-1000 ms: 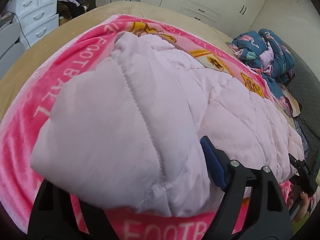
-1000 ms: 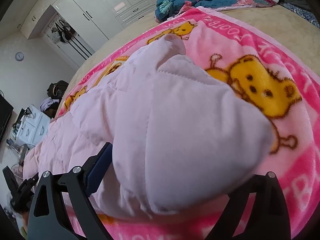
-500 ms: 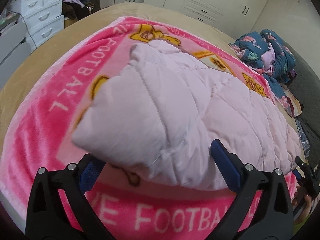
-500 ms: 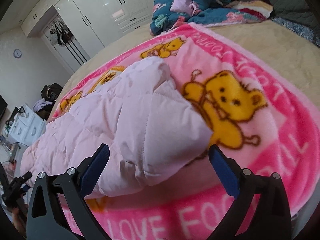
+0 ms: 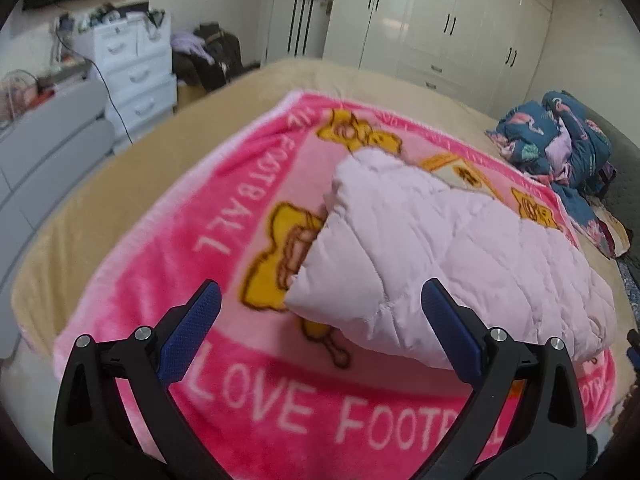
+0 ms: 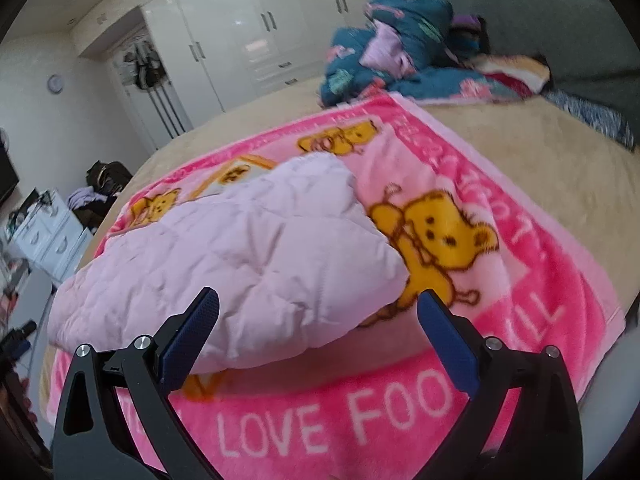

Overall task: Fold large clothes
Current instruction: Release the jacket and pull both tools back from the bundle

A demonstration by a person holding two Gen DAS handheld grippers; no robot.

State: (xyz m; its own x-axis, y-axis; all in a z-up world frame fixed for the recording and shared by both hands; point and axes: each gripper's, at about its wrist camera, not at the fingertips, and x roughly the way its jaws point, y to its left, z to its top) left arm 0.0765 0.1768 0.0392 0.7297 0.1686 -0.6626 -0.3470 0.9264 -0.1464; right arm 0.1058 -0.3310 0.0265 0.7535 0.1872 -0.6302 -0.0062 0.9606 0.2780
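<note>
Left tool [image 5: 320, 304]: jaws wide apart, holding nothing.
Right tool [image 6: 318, 306]: jaws wide apart, holding nothing.
Pink jacket [image 5: 452, 248]: lies folded on the pink blanket [image 5: 168, 280], near the bed's [image 5: 100, 196] front edge.

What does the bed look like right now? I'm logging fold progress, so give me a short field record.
garment: pale pink quilted jacket, lying folded in a bundle on the blanket
surface: pink cartoon blanket spread over the beige bed
left gripper: open, nothing between its jaws, clear of the jacket
right gripper: open, empty, clear of the jacket
other laundry: blue patterned pile at the far side of the bed
furniture: white wardrobe, white drawer unit
</note>
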